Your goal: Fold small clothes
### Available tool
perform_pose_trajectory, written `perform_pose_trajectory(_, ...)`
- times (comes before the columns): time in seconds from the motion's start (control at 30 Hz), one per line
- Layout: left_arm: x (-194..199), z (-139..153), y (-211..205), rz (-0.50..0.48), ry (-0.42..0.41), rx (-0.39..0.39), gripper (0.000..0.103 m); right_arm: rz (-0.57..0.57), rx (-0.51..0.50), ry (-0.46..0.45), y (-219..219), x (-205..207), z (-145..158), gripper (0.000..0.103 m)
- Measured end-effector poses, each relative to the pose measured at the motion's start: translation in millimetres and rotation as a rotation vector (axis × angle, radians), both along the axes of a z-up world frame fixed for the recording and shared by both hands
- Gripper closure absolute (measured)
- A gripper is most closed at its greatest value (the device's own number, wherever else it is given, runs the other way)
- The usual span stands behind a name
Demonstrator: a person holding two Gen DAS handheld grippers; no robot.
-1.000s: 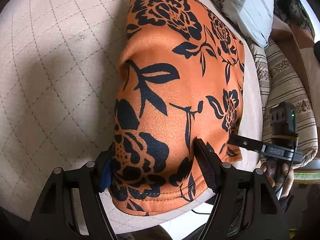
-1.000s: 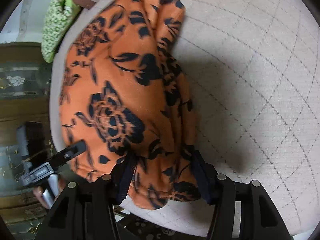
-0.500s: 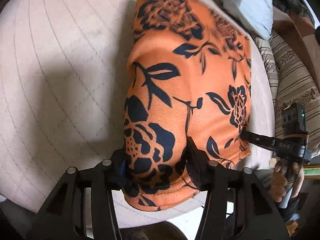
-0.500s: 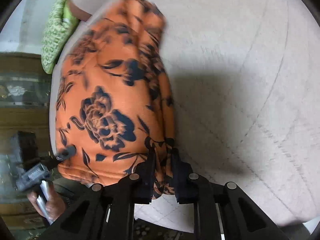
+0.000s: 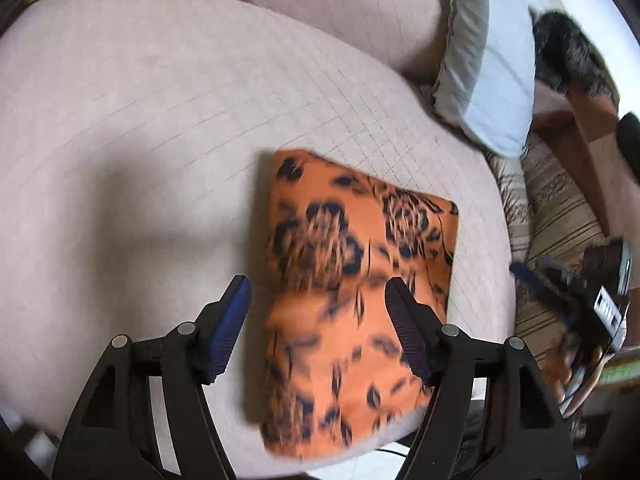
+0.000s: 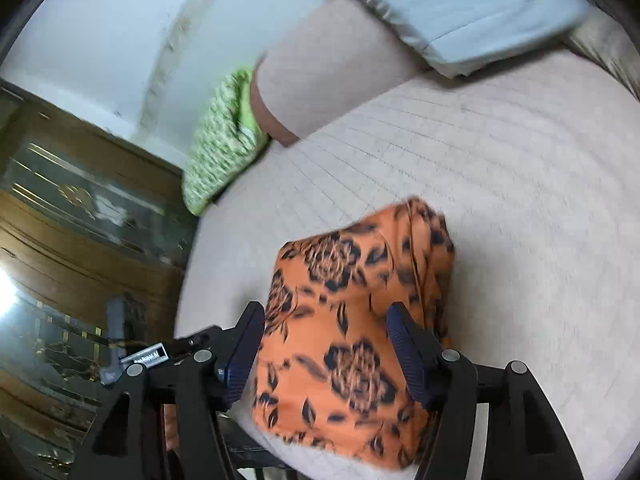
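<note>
Across the room from left to right: a dark wooden cabinet (image 6: 80, 216) with glass fronts stands along the left side under a pale wall (image 6: 100, 28), and a green patterned cushion (image 6: 220, 140) sits squeezed against the end of the couch. The couch seat (image 5: 140, 128) is a wide beige cushion stitched with a faint diamond grid, and its back cushion (image 5: 348, 12) rises behind in the same cloth. The orange cloth (image 5: 352, 288) with black flowers lies folded into a rough rectangle on the seat, close to the front edge, flat and touching nothing but the cushion. The left tool (image 5: 318, 312) hangs above it with its jaws wide, having just been opening, and the cloth shows below the gap with neither blue pad touching it. The right tool (image 6: 326, 344) likewise stands wide over the cloth's other end, its jaws just opened and nothing gripped between them. Further right, a pale blue-grey pillow (image 5: 488, 76) leans in the corner of the couch, and past it a striped brown and cream cover (image 5: 556, 216) drapes down the side. Both views are blurred, so finer detail of the cloth's folds cannot be told.
</note>
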State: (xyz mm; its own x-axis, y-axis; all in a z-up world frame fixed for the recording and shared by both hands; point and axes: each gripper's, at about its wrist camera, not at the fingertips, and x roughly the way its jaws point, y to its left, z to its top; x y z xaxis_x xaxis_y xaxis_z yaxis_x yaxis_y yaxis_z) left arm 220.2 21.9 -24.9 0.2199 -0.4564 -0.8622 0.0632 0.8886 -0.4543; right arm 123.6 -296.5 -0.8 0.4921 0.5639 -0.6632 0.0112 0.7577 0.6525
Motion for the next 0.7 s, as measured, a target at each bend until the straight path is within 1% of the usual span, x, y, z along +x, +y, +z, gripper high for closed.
perform_pose_trajectory(0.03, 18, -9, -3, 0.0, 0.029, 0.003, 0.033, -0.006, -0.013, 0.014, -8, 13, -7, 0.042)
perform_pose_trajectory(0.07, 34, -20, -2, 0.021, 0.04, -0.007, 0.033, -0.018, -0.033, 0.037, -15, 26, -16, 0.042)
perform_pose_trajectory(0.13, 47, -35, 8, 0.044, 0.026, -0.061, 0.033, -0.044, -0.039, 0.085, -20, 46, -45, 0.042)
perform_pose_trajectory(0.17, 48, -43, 14, 0.051, 0.033, -0.071, 0.033, -0.051, -0.026, 0.104, -25, 50, -61, 0.042)
perform_pose_trajectory(0.2, 52, -58, 17, 0.093, 0.1, -0.064, 0.034, -0.064, -0.014, 0.143, -29, 53, -82, 0.042)
perform_pose_trajectory(0.23, 54, -66, 18, 0.095, 0.131, -0.106, 0.034, -0.081, -0.008, 0.207, -31, 57, -97, 0.042)
perform_pose_trajectory(0.27, 58, -73, 17, 0.075, 0.142, -0.147, 0.034, -0.072, 0.014, 0.222, -33, 60, -107, 0.042)
perform_pose_trajectory(0.33, 62, -81, 18, 0.084, 0.16, -0.143, 0.034, -0.053, 0.03, 0.215, -37, 64, -109, 0.042)
perform_pose_trajectory(0.4, 63, -91, 22, 0.119, 0.186, -0.192, 0.034, -0.06, 0.11, 0.227, -39, 66, -116, 0.042)
perform_pose_trajectory(0.43, 64, -95, 22, 0.127, 0.198, -0.208, 0.034, -0.063, 0.132, 0.232, -40, 67, -118, 0.041)
perform_pose_trajectory(0.5, 64, -102, 25, 0.152, 0.22, -0.246, 0.036, -0.084, 0.118, 0.261, -42, 67, -125, 0.041)
perform_pose_trajectory(0.57, 57, -102, 28, 0.155, 0.232, -0.291, 0.053, -0.087, 0.13, 0.294, -44, 66, -135, 0.045)
perform_pose_trajectory(0.6, 55, -100, 26, 0.151, 0.221, -0.283, 0.055, -0.093, 0.12, 0.297, -44, 64, -137, 0.054)
perform_pose_trajectory(0.63, 53, -95, 22, 0.135, 0.19, -0.25, 0.061, -0.089, 0.093, 0.296, -44, 64, -135, 0.06)
perform_pose_trajectory(0.67, 52, -89, 18, 0.115, 0.162, -0.223, 0.066, -0.078, 0.068, 0.286, -41, 63, -132, 0.064)
perform_pose_trajectory(0.7, 52, -85, 16, 0.105, 0.141, -0.217, 0.07, -0.073, 0.055, 0.281, -40, 64, -128, 0.068)
